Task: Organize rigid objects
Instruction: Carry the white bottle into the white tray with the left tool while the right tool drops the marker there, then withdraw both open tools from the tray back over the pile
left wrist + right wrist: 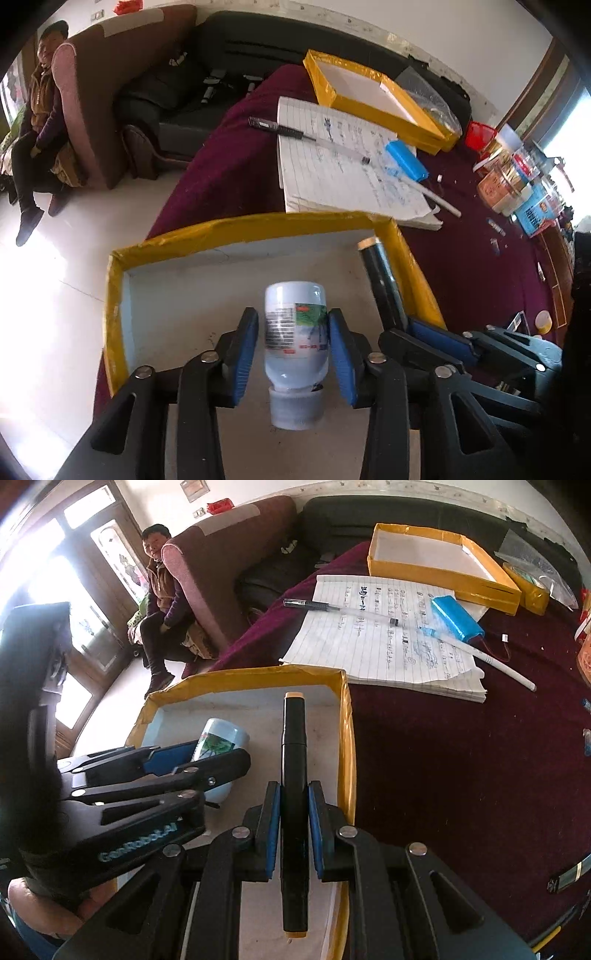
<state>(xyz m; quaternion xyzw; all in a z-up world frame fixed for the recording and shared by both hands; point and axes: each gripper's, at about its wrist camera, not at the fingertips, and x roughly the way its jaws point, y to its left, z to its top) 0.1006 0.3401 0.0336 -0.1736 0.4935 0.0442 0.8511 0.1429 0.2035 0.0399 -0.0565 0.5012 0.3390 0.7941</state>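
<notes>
The white bottle (295,343) lies between my left gripper's (293,354) blue pads (245,354), cap toward the camera and base pointing away, inside the near yellow-rimmed tray (114,295). The pads stand just off its sides with a thin gap on each, so I read these jaws as released around the bottle, not clamping it. From the right wrist view the same bottle (221,738) shows to the left of my right jaws, partly hidden behind the left gripper (192,760).

The black marker (294,812) with its orange end caps runs straight out between my right gripper's (294,834) jaws, and both pads press against its barrel, so I have it grasped. It sits over the tray's right side, just inside the yellow wall (345,738). In the left view the marker (380,284) lies to the right of my left jaws, against that same wall.

Beyond both sets of jaws, on the maroon cloth (461,757), lies a lined notebook (369,646) with a pen (321,605) across it, a blue block (456,618) and a white pen (491,661) at its far-right corner. Further ahead sits a second yellow-rimmed tray (443,583). Ahead and left of the jaws, a person (159,590) sits beside a brown sofa (221,554).
</notes>
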